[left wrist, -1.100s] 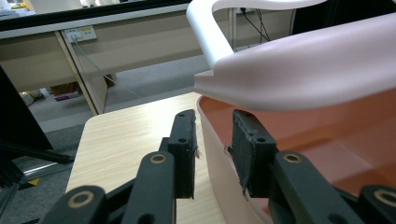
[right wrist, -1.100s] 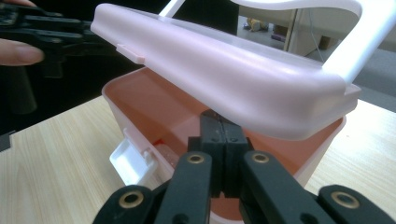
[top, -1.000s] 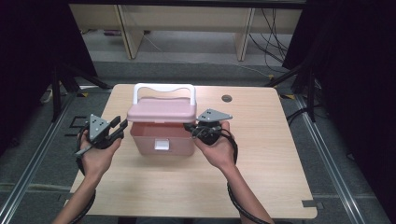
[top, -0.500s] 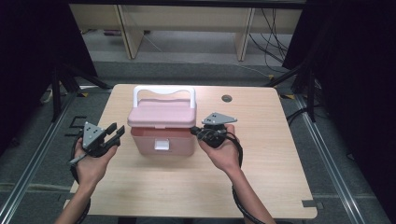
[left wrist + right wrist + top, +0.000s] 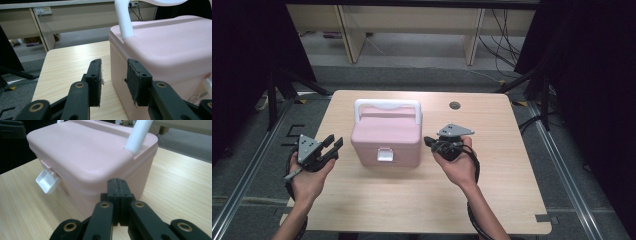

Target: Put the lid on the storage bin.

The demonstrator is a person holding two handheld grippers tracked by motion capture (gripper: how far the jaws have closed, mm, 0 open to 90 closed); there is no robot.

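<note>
A pink lidded box with a raised white handle and a white front latch stands at the middle of the wooden table. My left gripper hovers just left of the box. Its jaws have just been opening and are open, with nothing between them. In the left gripper view the gripper points at the box near its front left corner, a little short of the wall. My right gripper is shut and empty, close to the box's right side. In the right gripper view its tips face the box's corner.
A round cable hole sits near the table's back edge on the right. Beyond the table is a grey floor with pale shelving and trailing cables. Dark stand legs flank the table's sides.
The right gripper has drawn back to the right, off the box's side. The left gripper has eased slightly away from the box and its jaws stand wider.
</note>
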